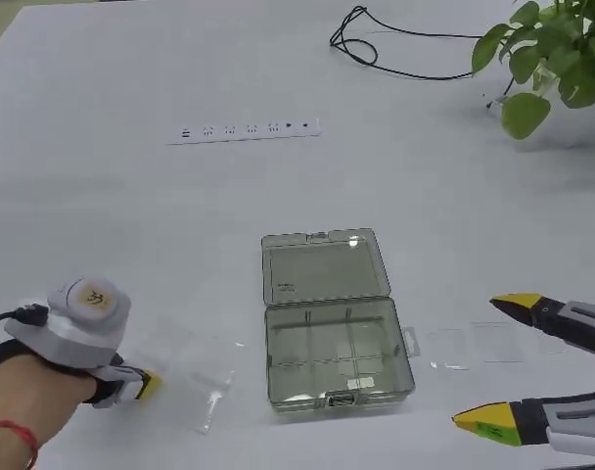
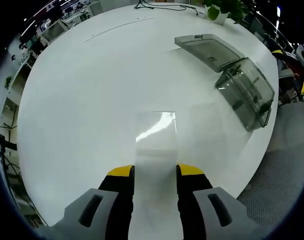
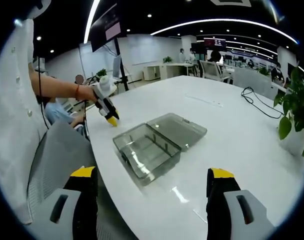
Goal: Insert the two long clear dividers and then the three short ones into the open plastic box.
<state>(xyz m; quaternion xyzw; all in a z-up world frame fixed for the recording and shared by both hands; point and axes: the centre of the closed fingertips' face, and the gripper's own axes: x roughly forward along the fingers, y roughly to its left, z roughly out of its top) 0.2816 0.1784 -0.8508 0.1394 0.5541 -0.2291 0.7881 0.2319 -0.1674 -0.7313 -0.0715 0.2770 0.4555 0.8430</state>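
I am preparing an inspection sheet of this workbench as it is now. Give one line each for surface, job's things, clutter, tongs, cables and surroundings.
Surface: white table, smooth and glossy.
Job's things: plastic box open, its lid laid back flat; clear dividers lie left of it, more dividers right of it.
Clutter: nothing seen.
Tongs: left tongs low at the table, one divider running between the tips, grip cannot be told; right tongs open wide, holding nothing.
Cables: black cable loose at the far side; power strip beyond the box.
Surroundings: potted plant at the far right; office desks behind; person's arm.
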